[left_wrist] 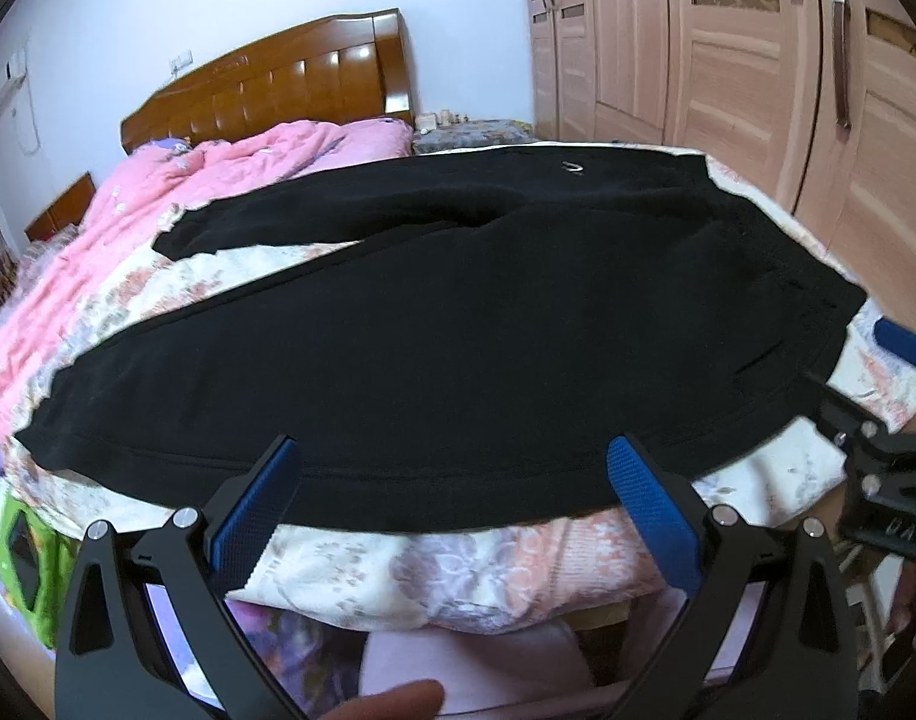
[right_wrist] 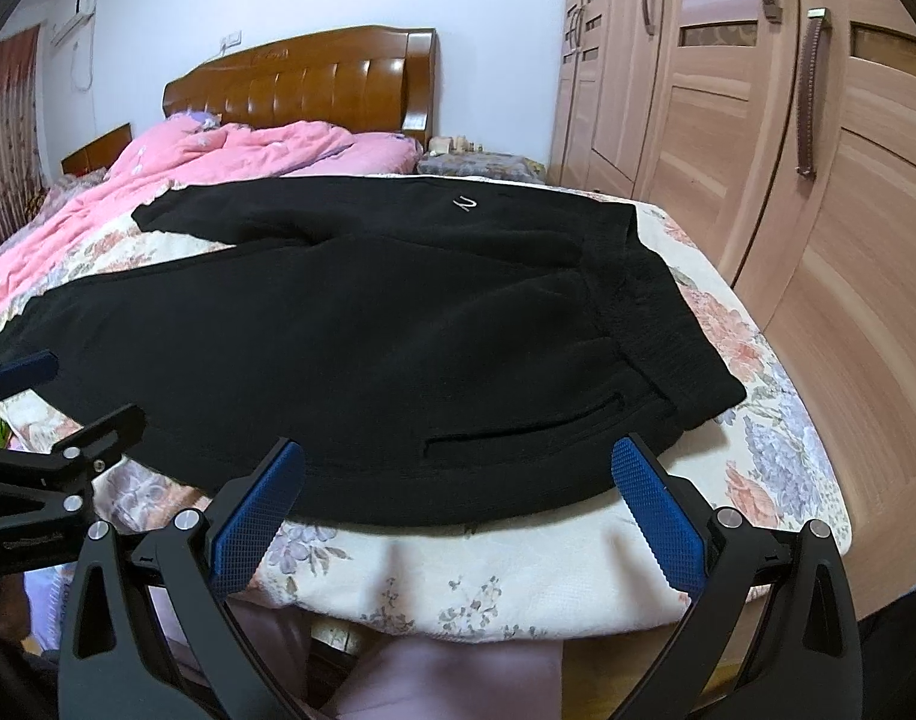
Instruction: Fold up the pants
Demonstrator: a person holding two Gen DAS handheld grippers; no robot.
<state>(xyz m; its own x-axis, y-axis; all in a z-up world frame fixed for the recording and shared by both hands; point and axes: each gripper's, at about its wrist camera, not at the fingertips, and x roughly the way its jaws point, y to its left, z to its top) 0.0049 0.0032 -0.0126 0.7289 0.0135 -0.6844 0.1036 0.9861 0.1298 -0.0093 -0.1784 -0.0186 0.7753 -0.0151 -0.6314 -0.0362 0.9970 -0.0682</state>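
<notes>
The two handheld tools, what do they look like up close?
Both look alike. The left tool and right tool each have two matte black angular fingers with triangular cutouts and silver round pivot screws. The inner pads are bright blue with a fine knurled texture. No cables or sleeves show.

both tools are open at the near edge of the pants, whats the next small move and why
Probably ease both forward and close on the near hem. The black pants lie flat, unfolded, on the floral bedsheet; the left tool and right tool are open at that edge, holding nothing.
</notes>
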